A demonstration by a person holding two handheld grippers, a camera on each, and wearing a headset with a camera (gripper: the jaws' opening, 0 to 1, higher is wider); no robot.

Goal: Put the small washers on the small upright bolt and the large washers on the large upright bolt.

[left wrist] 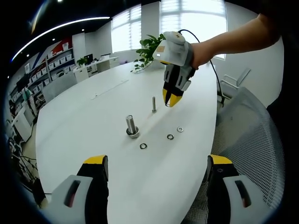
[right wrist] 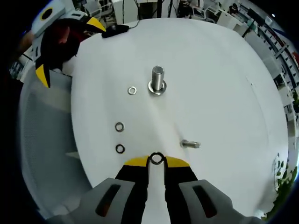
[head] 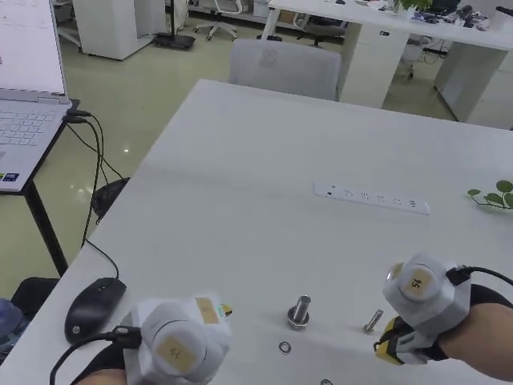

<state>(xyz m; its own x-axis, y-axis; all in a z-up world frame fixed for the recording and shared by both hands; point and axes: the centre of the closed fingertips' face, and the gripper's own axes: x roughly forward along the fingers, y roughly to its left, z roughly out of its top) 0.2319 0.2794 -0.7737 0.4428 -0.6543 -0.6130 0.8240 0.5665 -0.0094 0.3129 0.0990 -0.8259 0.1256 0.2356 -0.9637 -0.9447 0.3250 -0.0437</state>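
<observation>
Right tongs (right wrist: 156, 164) tip-down, washer (right wrist: 156, 158) between tips

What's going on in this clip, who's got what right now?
A person works at a white table with two handheld grippers. The right gripper is shut on a washer and hovers close to the small upright bolt. The left gripper hangs open and holds nothing, back from the large upright bolt. Three loose washers lie on the table near the bolts.
</observation>
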